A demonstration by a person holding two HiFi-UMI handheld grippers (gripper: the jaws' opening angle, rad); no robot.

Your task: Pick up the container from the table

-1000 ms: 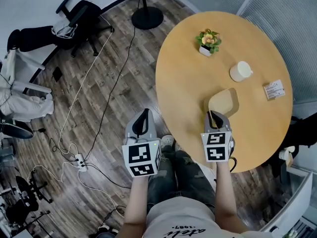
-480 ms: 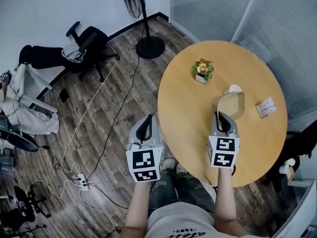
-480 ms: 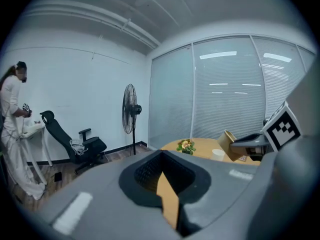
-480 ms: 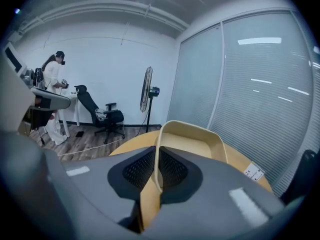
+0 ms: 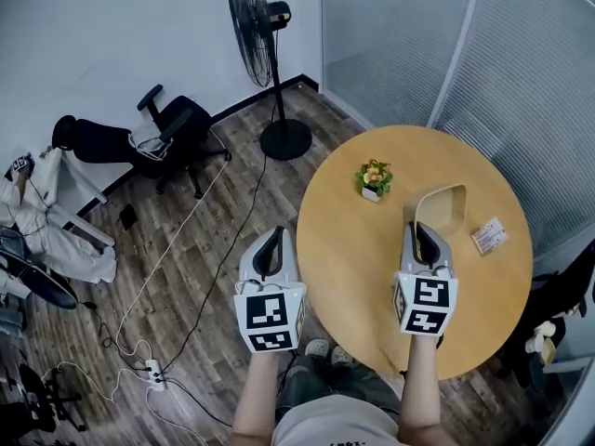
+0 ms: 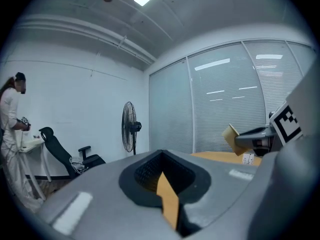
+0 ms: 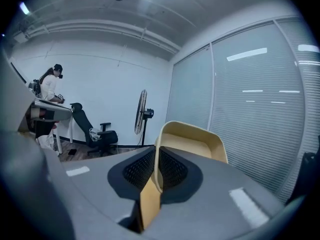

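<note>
Container (image 5: 439,209), tan and open-topped, is up off the round table (image 5: 349,249), its wall pinched in my right gripper (image 5: 421,233). My left gripper (image 5: 270,246) is closed, empty. Print on the small card (image 5: 489,236) is too small to read.

Both forearms reach forward from the torso, side by side and roughly parallel. The left gripper (image 5: 270,242) points straight ahead, jaws pressed together with nothing between them. The right gripper (image 5: 419,232) is level with it, jaws clamped on the thin wall of the container (image 5: 442,208).
</note>
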